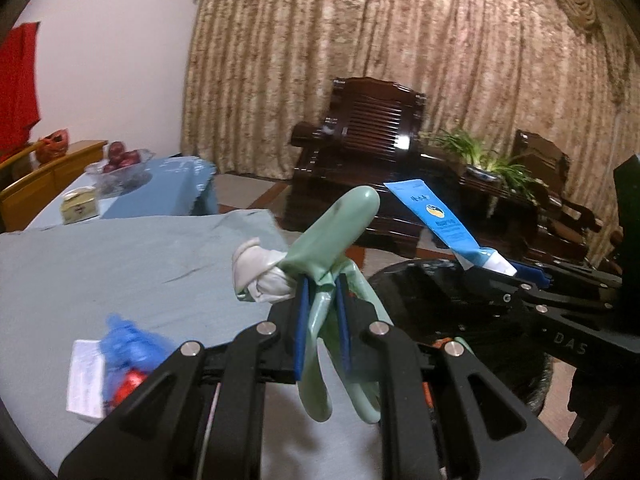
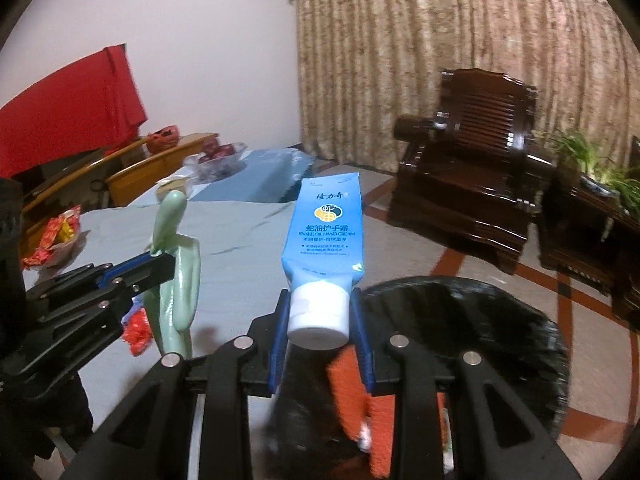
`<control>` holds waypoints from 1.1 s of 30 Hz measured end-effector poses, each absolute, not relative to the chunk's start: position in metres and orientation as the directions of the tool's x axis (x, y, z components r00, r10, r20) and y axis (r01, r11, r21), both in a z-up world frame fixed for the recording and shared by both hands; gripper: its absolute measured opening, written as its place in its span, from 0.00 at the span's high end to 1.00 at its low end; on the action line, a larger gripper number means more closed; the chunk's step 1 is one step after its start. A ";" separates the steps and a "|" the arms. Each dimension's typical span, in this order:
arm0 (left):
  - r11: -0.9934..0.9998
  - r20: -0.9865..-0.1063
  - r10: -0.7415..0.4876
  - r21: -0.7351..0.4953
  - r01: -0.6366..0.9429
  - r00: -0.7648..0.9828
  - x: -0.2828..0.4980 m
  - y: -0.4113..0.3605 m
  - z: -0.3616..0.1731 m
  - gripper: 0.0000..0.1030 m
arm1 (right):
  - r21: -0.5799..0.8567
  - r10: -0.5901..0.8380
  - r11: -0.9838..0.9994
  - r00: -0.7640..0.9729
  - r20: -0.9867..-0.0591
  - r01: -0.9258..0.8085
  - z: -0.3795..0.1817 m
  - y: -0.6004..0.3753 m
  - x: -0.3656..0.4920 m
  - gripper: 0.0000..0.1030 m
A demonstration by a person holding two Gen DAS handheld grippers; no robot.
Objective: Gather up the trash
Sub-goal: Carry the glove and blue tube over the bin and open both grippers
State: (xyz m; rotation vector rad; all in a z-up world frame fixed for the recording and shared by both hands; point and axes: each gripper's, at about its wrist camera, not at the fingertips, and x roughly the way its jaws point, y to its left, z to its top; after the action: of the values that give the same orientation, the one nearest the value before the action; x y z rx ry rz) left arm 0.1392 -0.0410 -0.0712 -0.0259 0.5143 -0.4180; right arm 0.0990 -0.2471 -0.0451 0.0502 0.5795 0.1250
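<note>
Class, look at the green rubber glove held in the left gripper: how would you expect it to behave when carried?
The green rubber glove is probably floppy: its parts droop below the left gripper. It looks light, held by a thin pinch. Its glossy surface suggests it could slip.

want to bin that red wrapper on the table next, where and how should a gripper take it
Grip the crumpled red wrapper across its raised bunched middle, coming down from above: it lies low on the tablecloth, tucked against a blue bag and white card, so side approaches look crowded.
</note>
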 end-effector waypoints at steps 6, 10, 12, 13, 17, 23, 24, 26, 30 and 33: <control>0.880 -0.474 -0.460 -0.132 0.456 0.751 0.145 -0.087 -0.075 0.88 | 0.067 0.049 0.998 0.833 -0.551 -0.015 -0.047 -0.292 0.088 0.72; 0.855 -0.485 -0.497 -0.133 0.501 0.719 0.148 -0.118 -0.081 0.88 | 0.061 0.002 0.997 0.827 -0.562 0.039 -0.053 -0.320 0.081 0.72; 0.842 -0.494 -0.513 -0.130 0.524 0.702 0.150 -0.135 -0.086 0.88 | 0.059 -0.018 0.996 0.820 -0.572 0.063 -0.057 -0.332 0.080 0.72; 0.836 -0.497 -0.521 -0.133 0.533 0.694 0.151 -0.141 -0.088 0.88 | 0.059 -0.022 0.996 0.818 -0.574 0.068 -0.058 -0.335 0.081 0.72; 0.815 -0.508 -0.545 -0.136 0.563 0.667 0.156 -0.166 -0.095 0.88 | 0.054 -0.046 0.994 0.808 -0.588 0.096 -0.065 -0.348 0.079 0.72; 0.780 -0.528 -0.584 -0.157 0.606 0.616 0.165 -0.195 -0.106 0.71 | 0.035 -0.079 0.991 0.788 -0.610 0.126 -0.080 -0.362 0.078 0.71; 0.778 -0.526 -0.586 -0.156 0.608 0.616 0.165 -0.195 -0.107 0.68 | 0.032 -0.085 0.991 0.786 -0.613 0.132 -0.082 -0.365 0.078 0.69; 0.774 -0.524 -0.592 -0.157 0.614 0.612 0.164 -0.195 -0.109 0.56 | 0.034 -0.092 0.989 0.785 -0.612 0.142 -0.083 -0.369 0.078 0.61; 0.779 -0.526 -0.585 -0.150 0.609 0.618 0.163 -0.191 -0.110 0.51 | 0.039 -0.108 0.986 0.789 -0.605 0.164 -0.085 -0.374 0.073 0.36; 0.801 -0.519 -0.561 -0.142 0.582 0.645 0.160 -0.178 -0.109 0.34 | 0.048 -0.120 0.982 0.800 -0.588 0.183 -0.082 -0.373 0.068 0.11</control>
State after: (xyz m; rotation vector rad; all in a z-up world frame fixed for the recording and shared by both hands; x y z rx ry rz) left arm 0.1600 -0.1779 -0.1093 0.0388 0.5780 -0.6505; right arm 0.0681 -0.3731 -0.0819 0.1038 0.6232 -0.1629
